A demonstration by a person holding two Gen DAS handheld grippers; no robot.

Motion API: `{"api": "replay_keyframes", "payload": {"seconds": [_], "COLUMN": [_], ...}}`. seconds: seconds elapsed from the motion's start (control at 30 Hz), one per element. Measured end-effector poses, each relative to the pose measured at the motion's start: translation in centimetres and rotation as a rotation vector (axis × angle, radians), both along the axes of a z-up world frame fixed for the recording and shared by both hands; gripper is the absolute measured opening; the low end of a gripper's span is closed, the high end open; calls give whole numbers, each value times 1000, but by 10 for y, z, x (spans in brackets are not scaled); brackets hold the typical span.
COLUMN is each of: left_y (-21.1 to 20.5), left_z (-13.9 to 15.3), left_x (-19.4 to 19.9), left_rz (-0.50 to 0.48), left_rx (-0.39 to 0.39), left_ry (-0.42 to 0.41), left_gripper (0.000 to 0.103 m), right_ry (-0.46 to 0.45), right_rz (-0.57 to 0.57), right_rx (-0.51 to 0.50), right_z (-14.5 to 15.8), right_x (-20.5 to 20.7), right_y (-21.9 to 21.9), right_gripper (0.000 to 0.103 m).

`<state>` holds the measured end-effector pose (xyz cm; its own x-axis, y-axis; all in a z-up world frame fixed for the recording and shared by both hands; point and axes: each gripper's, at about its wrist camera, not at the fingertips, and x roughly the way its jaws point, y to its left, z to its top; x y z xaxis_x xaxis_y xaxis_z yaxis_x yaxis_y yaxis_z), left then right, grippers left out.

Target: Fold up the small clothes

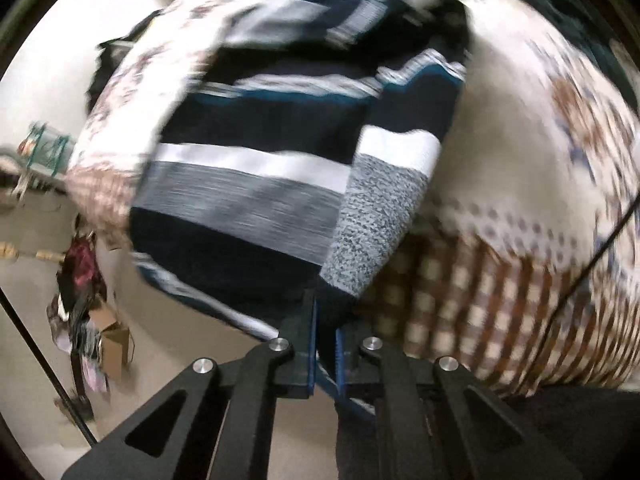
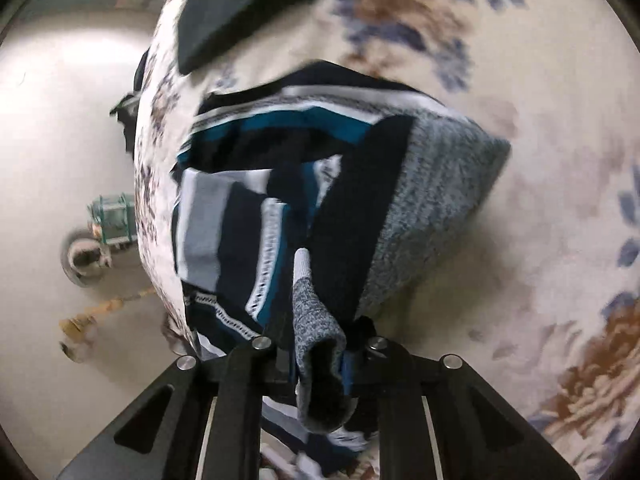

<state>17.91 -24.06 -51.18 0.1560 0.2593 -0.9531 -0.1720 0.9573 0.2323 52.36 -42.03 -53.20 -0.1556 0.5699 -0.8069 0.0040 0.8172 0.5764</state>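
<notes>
1. My left fingers (image 1: 323, 320) are clamped together on a dark edge of the striped knit sweater (image 1: 280, 168); only a thin fold of cloth sits between the blue pads.
2. My right fingers (image 2: 320, 356) are clamped on the sweater's grey marled sleeve end (image 2: 316, 320), a thicker bunch that keeps the pads slightly apart.
3. Location of the garment: the sweater, navy with white, grey and teal bands, hangs from both grips over the bed, whose floral bedspread (image 2: 520, 240) fills the right of both views. In the left wrist view its far part appears to lie on the bed; both pictures are smeared, so I cannot say where contact ends.
4. A separate dark cloth (image 2: 240, 12) lies flat further up the bed, apart from the sweater. Whether it is a finished fold I cannot tell.
5. Off the bed, a heap of clothes (image 1: 80, 280) and a cardboard box (image 1: 114, 340) stand on the pale floor, well apart from the work.
6. Progress, in my judgement: early for this piece. The sweater is gripped at two points but is crumpled and doubled over itself, not spread out. No clean fold line is visible.
7. Remaining, as I judge it: spread the sweater flat on the bed, bring in the sleeves, fold the body and set it aside.
</notes>
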Motion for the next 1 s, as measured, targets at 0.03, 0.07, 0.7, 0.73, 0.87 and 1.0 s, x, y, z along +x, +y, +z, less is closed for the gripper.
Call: {"api": "replay_keyframes", "payload": {"seconds": [0.03, 0.07, 0.7, 0.73, 0.87, 1.0], "left_y": [10, 30, 348, 359, 406, 427], "left_z": [5, 16, -72, -74, -77, -74], "left_x": [1, 4, 19, 13, -25, -46], "left_rz": [24, 54, 349, 367, 479, 540], "left_rx": [-5, -3, -236, -263, -316, -420], "left_ry": [-11, -27, 81, 81, 79, 44], "left_gripper": [5, 5, 9, 9, 14, 22], "right_ry": [-13, -24, 35, 45, 41, -8], "right_rz": [29, 50, 171, 186, 172, 137], "right_rx": [-26, -54, -323, -314, -73, -2], "right_z": [11, 20, -3, -7, 9, 40], "right_x": [5, 9, 85, 84, 80, 73], "right_y": [13, 27, 387, 397, 409, 393], "right_gripper": [15, 15, 18, 24, 61, 71]}}
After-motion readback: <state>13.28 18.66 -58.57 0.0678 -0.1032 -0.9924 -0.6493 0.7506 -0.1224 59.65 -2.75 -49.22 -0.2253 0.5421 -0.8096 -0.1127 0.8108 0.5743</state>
